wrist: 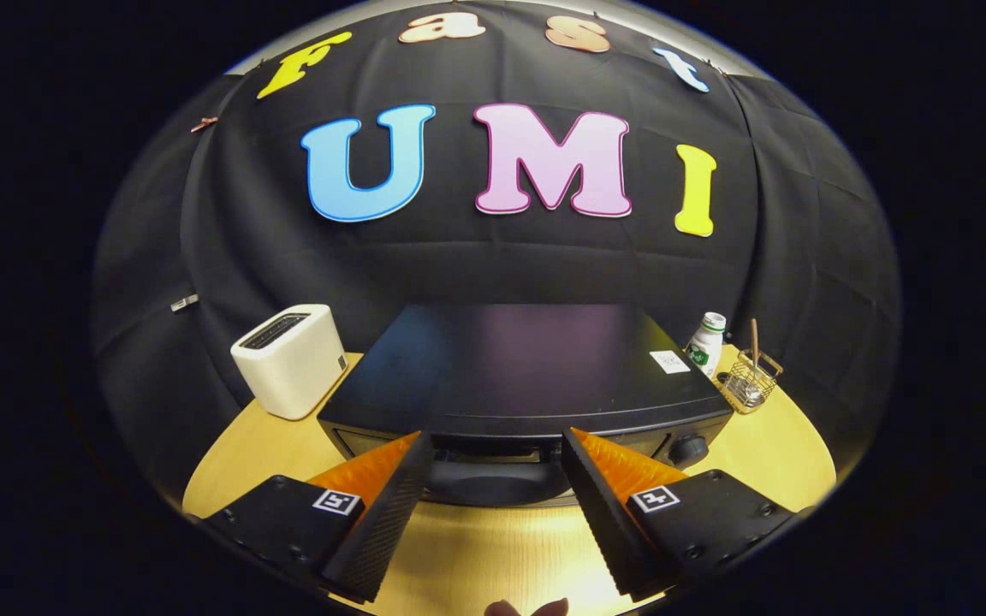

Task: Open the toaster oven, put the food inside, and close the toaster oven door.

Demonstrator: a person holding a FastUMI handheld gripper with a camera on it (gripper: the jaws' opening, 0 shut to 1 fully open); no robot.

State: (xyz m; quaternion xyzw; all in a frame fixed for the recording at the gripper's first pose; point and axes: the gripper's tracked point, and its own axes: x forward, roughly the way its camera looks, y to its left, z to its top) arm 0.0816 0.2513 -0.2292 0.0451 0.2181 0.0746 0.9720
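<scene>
The black toaster oven [510,359] stands on the round wooden table [767,445], and I look down on its flat top. My gripper [497,441] is open, its fingertips spread just in front of the oven's upper front edge. The door handle [493,450] lies between the fingertips, untouched as far as I can tell. Below it the dark door glass [493,489] shows between the fingers. From this steep angle the door looks shut. A control knob [688,447] sits on the front, right of the right finger.
A white slot toaster [292,359] stands left of the oven. Right of it are a white bottle with a green label [705,342] and a small wire basket [750,382] holding a stick. Two small pinkish tips [527,607] show behind the fingers.
</scene>
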